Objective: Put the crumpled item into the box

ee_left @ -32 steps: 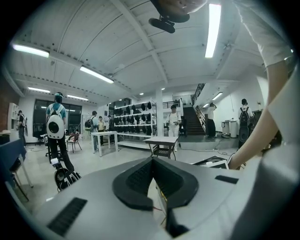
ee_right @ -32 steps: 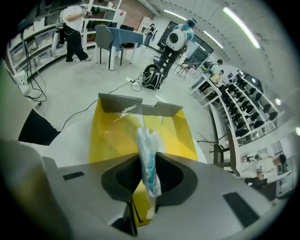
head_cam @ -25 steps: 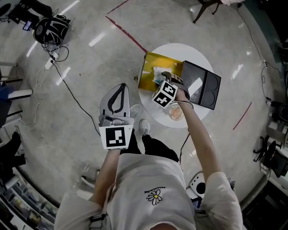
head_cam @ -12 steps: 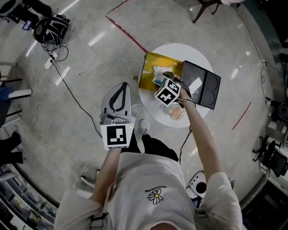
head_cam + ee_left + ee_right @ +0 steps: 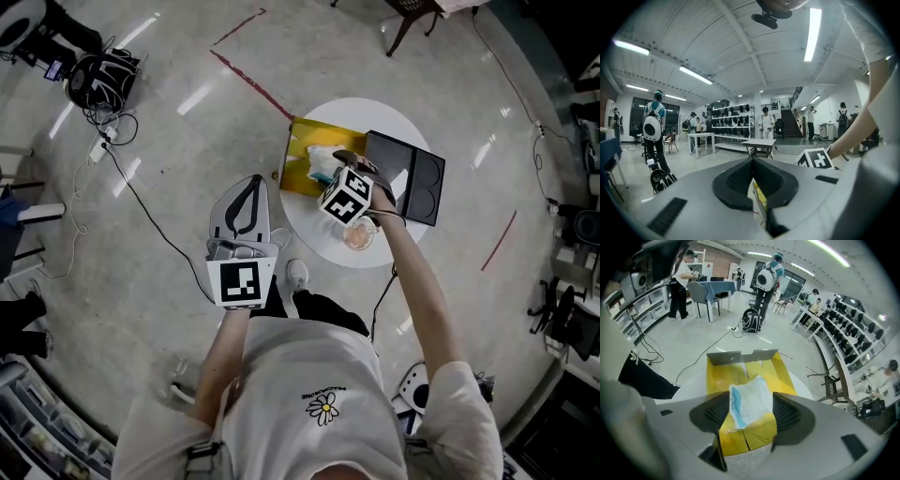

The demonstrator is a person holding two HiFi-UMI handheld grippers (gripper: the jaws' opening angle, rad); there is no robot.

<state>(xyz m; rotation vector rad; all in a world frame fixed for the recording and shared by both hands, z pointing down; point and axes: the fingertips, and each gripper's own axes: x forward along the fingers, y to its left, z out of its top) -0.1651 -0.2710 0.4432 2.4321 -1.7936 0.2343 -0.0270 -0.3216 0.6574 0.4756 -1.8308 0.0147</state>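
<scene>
Crumpled item (image 5: 749, 399) lies in the yellow box (image 5: 783, 371), let go! The right gripper (image 5: 751, 411) has lifted off it since a second ago, its jaws just opening wide and touching nothing. The left gripper (image 5: 251, 180) hangs clamped shut, empty. Round white table (image 5: 314, 239), grey floor (image 5: 141, 112). A black tray (image 5: 417, 183) sits just beside the box, a small bowl (image 5: 359, 236) nearby.

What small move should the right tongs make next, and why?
Probably lift the right tongs straight up, clear of the yellow box. Their jaws have just been opening and now stand wide apart. The crumpled item lies in the yellow box between them, and neither side seems to press on it, so it looks released.
</scene>
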